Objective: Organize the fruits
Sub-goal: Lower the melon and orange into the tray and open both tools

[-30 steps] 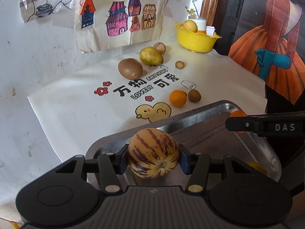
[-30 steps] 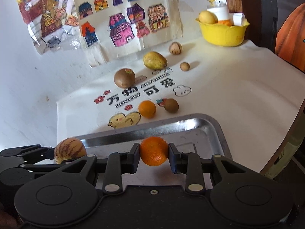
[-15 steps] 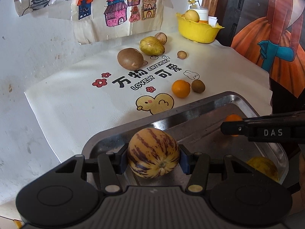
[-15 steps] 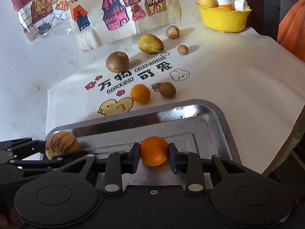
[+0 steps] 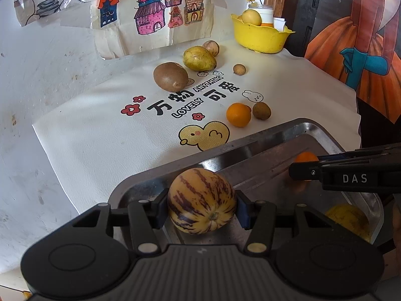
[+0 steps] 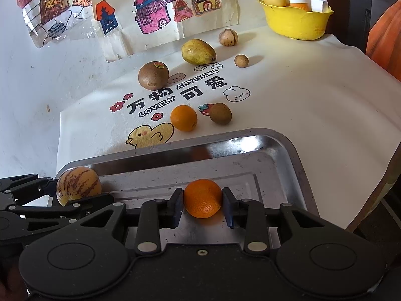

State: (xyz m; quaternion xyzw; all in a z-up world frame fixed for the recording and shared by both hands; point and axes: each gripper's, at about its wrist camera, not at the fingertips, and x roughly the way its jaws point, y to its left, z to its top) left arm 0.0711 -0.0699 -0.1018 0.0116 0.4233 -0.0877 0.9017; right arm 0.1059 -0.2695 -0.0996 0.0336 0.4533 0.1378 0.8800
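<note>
My left gripper [image 5: 202, 205] is shut on a yellow melon with purple stripes [image 5: 202, 200], held low over the left end of a steel tray [image 5: 250, 148]. The melon also shows in the right wrist view [image 6: 78, 184]. My right gripper [image 6: 202, 202] is shut on a small orange [image 6: 203, 198], low over the middle of the tray [image 6: 250, 140]. A yellow fruit [image 5: 348, 219] lies in the tray's right corner. On the white cloth beyond lie another orange [image 6: 183, 118], a small brown fruit [image 6: 220, 113], a kiwi [image 6: 153, 75] and a yellow-green mango [image 6: 198, 51].
A yellow bowl [image 6: 297, 18] with fruit and a white jar stands at the far right. A round striped nut-like fruit [image 6: 228, 37] and a small tan ball [image 6: 241, 60] lie near the mango. Paper drawings hang on the wall behind. The table edge drops off at the right.
Both grippers have come lower and closer over the tray, still holding their fruit. The yellow fruit in the tray's corner has come into the left wrist view.
</note>
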